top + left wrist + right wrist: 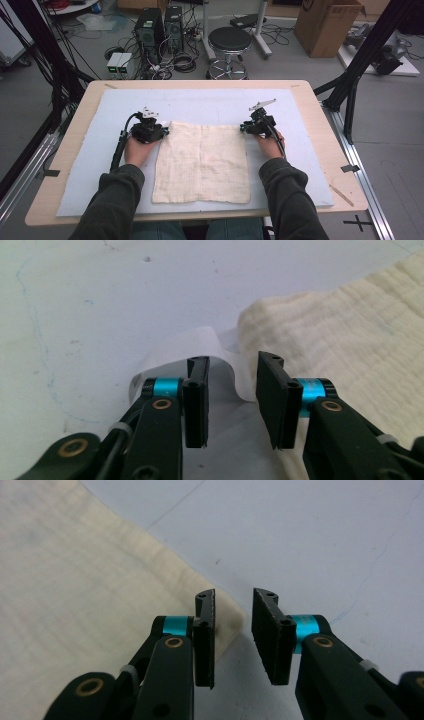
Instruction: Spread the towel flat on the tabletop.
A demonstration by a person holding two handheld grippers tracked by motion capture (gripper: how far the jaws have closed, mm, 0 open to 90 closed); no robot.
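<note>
A cream square cloth (202,162) lies flat on the white mat (200,102). My left gripper (164,131) rests at the cloth's far left corner, my right gripper (243,127) at its far right corner. In the left gripper view the left gripper (234,360) is open. The cloth's corner (340,335) lies ahead and to the right of it, and a curled white label (200,340) sits just past the jaw tips. In the right gripper view the right gripper (234,594) is open over the cloth's corner tip (75,580), with nothing pinched.
The mat covers most of a wooden table (320,115). Beyond the table's far edge stand a black stool (229,42), computer towers (150,30) with cables, and a cardboard box (327,25). Black frame posts (352,95) rise at both sides.
</note>
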